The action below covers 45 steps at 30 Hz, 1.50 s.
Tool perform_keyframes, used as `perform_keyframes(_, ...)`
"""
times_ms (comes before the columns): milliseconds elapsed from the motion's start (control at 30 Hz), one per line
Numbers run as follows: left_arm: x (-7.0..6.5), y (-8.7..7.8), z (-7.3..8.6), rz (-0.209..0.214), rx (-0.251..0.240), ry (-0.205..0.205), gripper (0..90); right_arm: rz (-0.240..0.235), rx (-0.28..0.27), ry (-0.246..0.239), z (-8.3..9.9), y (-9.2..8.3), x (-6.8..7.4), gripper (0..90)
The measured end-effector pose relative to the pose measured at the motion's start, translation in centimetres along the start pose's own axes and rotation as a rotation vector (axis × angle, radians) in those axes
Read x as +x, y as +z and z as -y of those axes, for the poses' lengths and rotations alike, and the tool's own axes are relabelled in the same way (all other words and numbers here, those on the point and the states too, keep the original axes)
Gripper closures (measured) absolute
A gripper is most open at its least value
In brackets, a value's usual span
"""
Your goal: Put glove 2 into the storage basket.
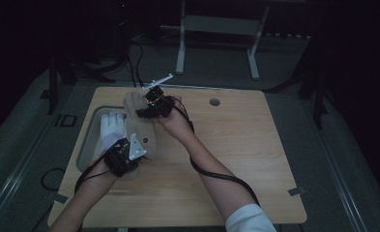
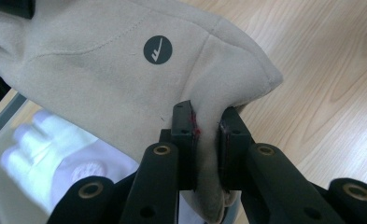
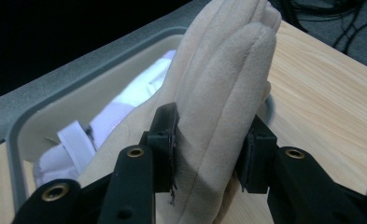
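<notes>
So the person's got a beige glove [image 1: 140, 126] strung up between both claws, held over the left side of the wooden table [image 1: 236, 164], right at the edge of the grey bin [image 1: 89, 140] sunk into it. The left claw [image 2: 208, 140] is pinching a fold of the glove's cuff end, fabric bunched tight between the pads. The right claw [image 3: 211, 151] is clamped around the finger end, jaws pressed into the plush on both sides. A white glove [image 1: 111, 128] is already lying in the bin, just beside the beige one.

My guess is the beige one is headed into the bin too, or they're straightening it out first. Hard to say which.

Stuff that could go sideways from here:

- The left grip is only on a thin fold near the hem. If the two hands pull apart, that fold could slide right out and the cuff end flops down onto the table instead of the bin.
- The right claw is squeezing soft, thick fingers. Plush like that compresses and creeps, so a twist could let it roll out of the pads.
- Letting go unevenly could leave the glove draped over the bin's rim, half in and half out.
- Going in low might drag the white glove around or bunch it up.
</notes>
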<state>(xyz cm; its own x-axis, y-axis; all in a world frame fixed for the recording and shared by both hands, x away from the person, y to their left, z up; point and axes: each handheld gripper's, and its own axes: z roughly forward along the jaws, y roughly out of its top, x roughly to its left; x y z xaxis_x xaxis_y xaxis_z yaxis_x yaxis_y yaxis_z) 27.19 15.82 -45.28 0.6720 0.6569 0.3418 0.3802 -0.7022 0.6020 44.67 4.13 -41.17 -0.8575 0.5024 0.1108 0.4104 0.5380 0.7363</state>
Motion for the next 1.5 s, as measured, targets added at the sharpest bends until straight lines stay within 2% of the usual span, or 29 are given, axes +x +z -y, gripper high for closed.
perform_keyframes(133,0.7,-1.0,1.6,-0.020,0.012,-0.023,80.2,-0.017,0.008,-0.007,-0.6,1.2,1.0,63.5)
perform_keyframes(300,1.7,-1.9,3.2,-0.035,0.031,-0.047,80.1,-0.025,0.013,-0.039,-1.9,2.9,2.5,63.4)
perform_keyframes(333,1.7,-1.9,3.2,-0.035,0.031,-0.047,80.1,-0.023,0.025,-0.063,-2.1,3.4,2.9,63.4)
perform_keyframes(433,2.2,-2.3,4.4,-0.050,0.042,-0.064,80.2,-0.020,0.038,-0.077,-2.3,4.0,3.3,63.4)
perform_keyframes(567,2.6,-2.6,5.5,-0.059,0.052,-0.082,80.6,-0.038,0.058,-0.078,-2.7,5.7,3.8,63.4)
perform_keyframes(700,2.8,-2.3,6.3,-0.047,0.071,-0.095,81.3,-0.037,0.071,-0.084,-2.7,7.2,4.5,63.4)
perform_keyframes(900,2.7,-0.8,6.9,-0.009,0.088,-0.121,81.2,-0.034,0.124,-0.064,-1.3,9.4,3.9,63.3)
perform_keyframes(1000,2.5,-0.1,6.8,0.000,0.104,-0.121,81.1,-0.037,0.148,-0.048,-0.6,10.2,3.3,62.8)
perform_keyframes(1267,2.9,0.9,6.8,0.022,0.125,-0.132,80.8,-0.046,0.156,-0.043,0.0,11.5,2.6,61.3)
perform_keyframes(1400,3.0,1.3,6.9,0.042,0.126,-0.146,80.2,-0.053,0.160,-0.034,0.1,11.6,2.3,56.5)
perform_keyframes(1500,2.9,1.4,7.0,0.047,0.121,-0.154,79.8,-0.030,0.170,-0.063,-0.1,11.1,2.3,52.8)
